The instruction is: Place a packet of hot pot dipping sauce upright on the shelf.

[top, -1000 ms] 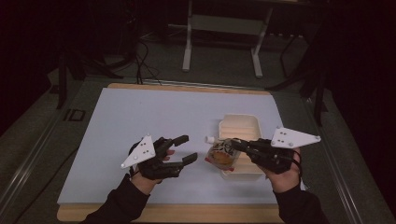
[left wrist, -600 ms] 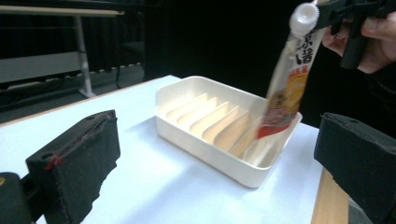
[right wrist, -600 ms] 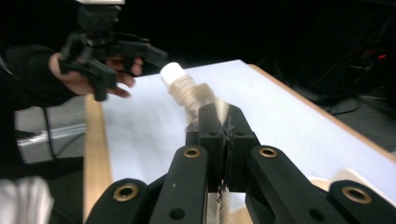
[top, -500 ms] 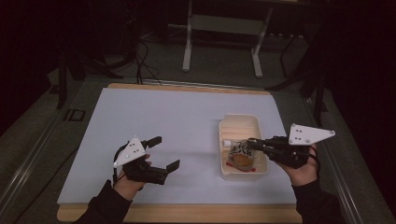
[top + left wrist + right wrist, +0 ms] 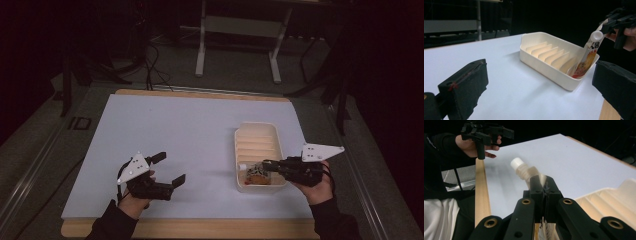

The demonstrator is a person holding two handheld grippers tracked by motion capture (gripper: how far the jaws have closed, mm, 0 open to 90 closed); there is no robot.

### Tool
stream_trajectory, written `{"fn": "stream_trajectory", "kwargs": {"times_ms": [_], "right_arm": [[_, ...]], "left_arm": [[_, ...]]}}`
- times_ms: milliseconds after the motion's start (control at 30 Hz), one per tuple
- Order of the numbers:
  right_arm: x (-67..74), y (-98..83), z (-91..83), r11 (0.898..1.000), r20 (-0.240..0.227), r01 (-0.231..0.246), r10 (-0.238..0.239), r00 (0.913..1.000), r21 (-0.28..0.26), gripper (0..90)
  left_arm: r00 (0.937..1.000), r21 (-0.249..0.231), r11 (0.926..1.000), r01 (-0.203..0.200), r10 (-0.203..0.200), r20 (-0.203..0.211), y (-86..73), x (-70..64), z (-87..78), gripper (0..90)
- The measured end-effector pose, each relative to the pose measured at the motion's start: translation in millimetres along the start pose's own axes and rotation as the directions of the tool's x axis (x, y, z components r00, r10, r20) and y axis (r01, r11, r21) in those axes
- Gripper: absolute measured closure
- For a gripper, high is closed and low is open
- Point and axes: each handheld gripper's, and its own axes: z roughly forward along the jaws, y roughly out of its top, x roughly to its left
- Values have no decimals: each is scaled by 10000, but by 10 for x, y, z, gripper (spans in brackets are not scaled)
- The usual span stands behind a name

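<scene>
A cream ribbed tray (image 5: 255,127) lies on the right half of the white table. A spouted pouch (image 5: 257,174) with a white cap and orange print stands tilted in the tray's nearest slot. My right gripper (image 5: 265,164) is shut on the pouch's top, just below the cap (image 5: 517,163). In the left gripper view the pouch (image 5: 585,62) leans against the near wall of the tray (image 5: 544,68). My left gripper (image 5: 170,168) hovers low at the table's near left. Its jaws have just been opening and stand wide apart with nothing between them.
The white sheet (image 5: 190,130) covers a wooden board whose edge (image 5: 200,227) runs along the near side. Metal stand legs (image 5: 202,55) and cables lie on the dark floor beyond the table. The tray's other slots (image 5: 256,142) hold nothing.
The hands have drawn apart: the left went left toward the near edge and its jaws spread wider. The right went right and down, lowering the pouch into the tray's near slot.
</scene>
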Motion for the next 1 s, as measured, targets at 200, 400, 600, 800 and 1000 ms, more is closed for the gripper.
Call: {"fn": "stream_trajectory", "kwargs": {"times_ms": [200, 400, 600, 800, 1000], "right_arm": [[-45, -187, -22, 9991, 141, -392, 389, 9991, 163, 870], [-62, -279, -125, 9977, 460, -680, 682, 9966, -65, 864], [-42, -301, -163, 9973, 634, -726, 731, 9953, -98, 816], [62, -83, -254, 9957, 1378, -508, 612, 9886, -778, 645], [226, 198, -158, 9972, 1693, -316, 426, 9846, -672, 537]], "left_arm": [[10000, 86, 10000, 23, -22, -30, -47, 15, 5, 7], [10000, 55, 10000, 31, -31, -15, -60, 20, 7, 7], [9999, 180, 9997, -166, 165, 35, -73, -6, 24, 7], [9998, 183, 9997, -175, 175, 11, -76, -5, 22, 6], [9999, 119, 9998, -135, 136, -42, -68, 5, 10, 7]]}}
